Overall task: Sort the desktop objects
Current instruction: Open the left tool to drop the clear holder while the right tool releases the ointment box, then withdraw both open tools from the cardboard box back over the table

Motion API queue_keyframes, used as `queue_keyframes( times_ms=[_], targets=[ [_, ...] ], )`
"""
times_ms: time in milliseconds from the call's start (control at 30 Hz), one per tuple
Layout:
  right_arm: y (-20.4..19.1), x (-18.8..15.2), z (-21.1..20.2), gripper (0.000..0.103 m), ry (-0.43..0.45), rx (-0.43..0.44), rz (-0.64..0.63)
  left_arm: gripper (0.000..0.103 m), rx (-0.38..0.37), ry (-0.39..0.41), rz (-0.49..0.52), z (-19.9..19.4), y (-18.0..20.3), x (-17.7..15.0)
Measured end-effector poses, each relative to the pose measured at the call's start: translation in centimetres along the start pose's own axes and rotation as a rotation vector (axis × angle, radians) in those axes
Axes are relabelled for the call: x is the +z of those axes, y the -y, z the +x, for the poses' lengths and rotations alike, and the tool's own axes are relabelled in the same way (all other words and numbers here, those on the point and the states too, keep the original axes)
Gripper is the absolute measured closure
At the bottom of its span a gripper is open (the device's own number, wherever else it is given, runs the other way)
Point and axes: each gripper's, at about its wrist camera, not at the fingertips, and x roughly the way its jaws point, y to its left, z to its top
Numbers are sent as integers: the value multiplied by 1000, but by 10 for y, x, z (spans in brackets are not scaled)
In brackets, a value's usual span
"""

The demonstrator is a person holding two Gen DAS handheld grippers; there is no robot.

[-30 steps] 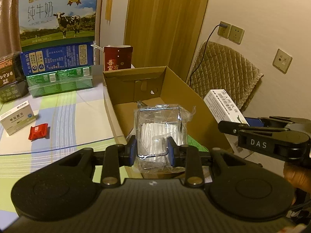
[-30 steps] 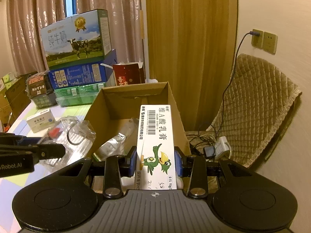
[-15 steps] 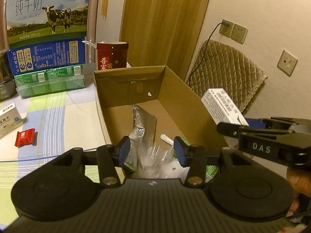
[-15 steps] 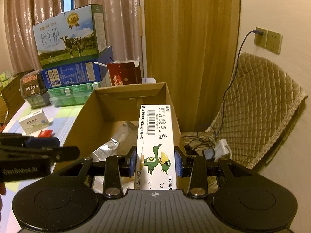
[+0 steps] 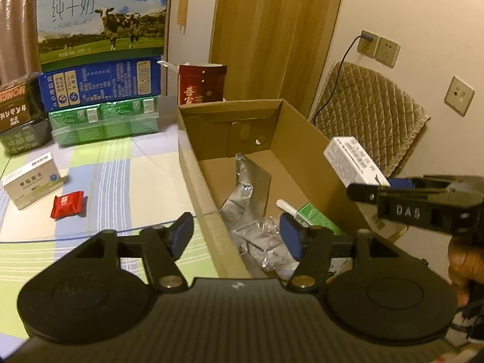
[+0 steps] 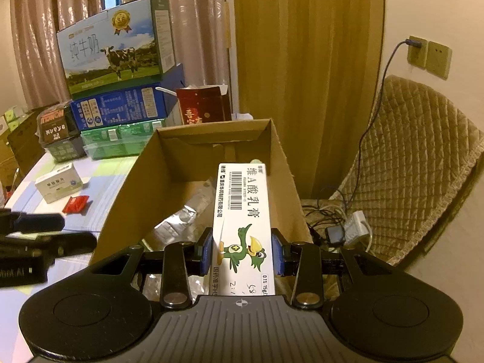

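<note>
An open cardboard box [image 5: 302, 133] stands at the table's right edge; it also shows in the right wrist view [image 6: 133, 187]. Inside lie a clear plastic packet [image 5: 263, 239], a silver foil pouch [image 5: 242, 187] and a green carton [image 5: 314, 217]. My left gripper [image 5: 236, 234] is open and empty above the box's near left wall. My right gripper [image 6: 242, 252] is shut on a white ointment box [image 6: 243, 220] with a green bird, held over the box's near right side; it also shows in the left wrist view [image 5: 351, 160].
On the striped tablecloth lie a white medicine box [image 5: 31, 180] and a red candy packet [image 5: 67, 204]. Stacked milk cartons [image 5: 99, 45] and a red carton [image 5: 201, 83] stand at the back. A quilted chair [image 6: 417, 163] and cables [image 6: 335, 220] are right of the table.
My left gripper opened and dropped the clear plastic packet into the cardboard box, then shifted left. My right gripper stays shut on the ointment box.
</note>
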Motion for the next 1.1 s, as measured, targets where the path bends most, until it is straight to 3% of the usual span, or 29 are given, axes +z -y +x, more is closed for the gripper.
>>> queue_keyframes(
  times_ms=[200, 367, 433, 467, 667, 1100],
  targets=[
    [-7, 8, 9, 67, 1, 9, -12, 30, 26, -4, 9, -3, -5, -5],
    [-9, 13, 13, 67, 25, 27, -3, 12, 38, 9, 14, -6, -8, -6],
    [-8, 15, 12, 51, 34, 31, 3, 10, 41, 11, 19, -7, -8, -6],
    [-8, 15, 10, 37, 46, 23, 5, 8, 40, 12, 19, -8, -8, -6],
    [1, 7, -6, 33, 53, 3, 32, 5, 64, 13, 14, -11, -11, -11],
    [-5, -18, -46, 10, 37, 0, 49, 1, 79, 26, 5, -33, -13, -26]
  ],
)
